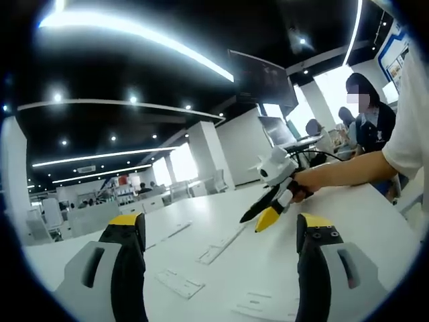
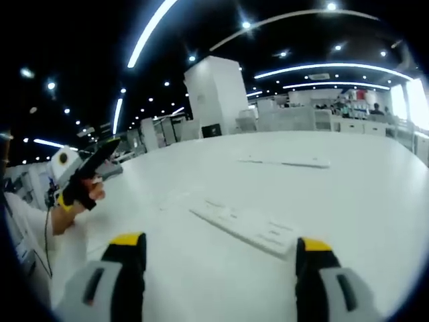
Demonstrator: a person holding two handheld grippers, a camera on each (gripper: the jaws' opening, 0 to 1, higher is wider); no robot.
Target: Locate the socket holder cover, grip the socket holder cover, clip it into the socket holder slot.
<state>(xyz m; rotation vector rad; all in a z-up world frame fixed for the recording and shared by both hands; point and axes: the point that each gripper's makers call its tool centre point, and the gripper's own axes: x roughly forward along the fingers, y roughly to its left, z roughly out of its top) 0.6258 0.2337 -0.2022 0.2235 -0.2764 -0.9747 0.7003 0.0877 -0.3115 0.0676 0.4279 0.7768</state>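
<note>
Cover: your flat white plastic socket holder cover (image 2: 244,227) lies on the white tabletop (image 2: 362,201), just ahead of your right tool (image 2: 221,258).
Axis: long side slants across.
Tools: both released, empty; left tool (image 1: 221,238) also near white strips.

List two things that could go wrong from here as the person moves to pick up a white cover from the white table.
1. The flat white pieces barely stand out against the white table, so a hand-held gripper might close on the wrong part or miss its edge.
2. Both hand-held grippers are open and above the table, the left hand-held gripper and the right hand-held gripper; the thin pieces lie flat, so the jaws may slide over them.
</note>
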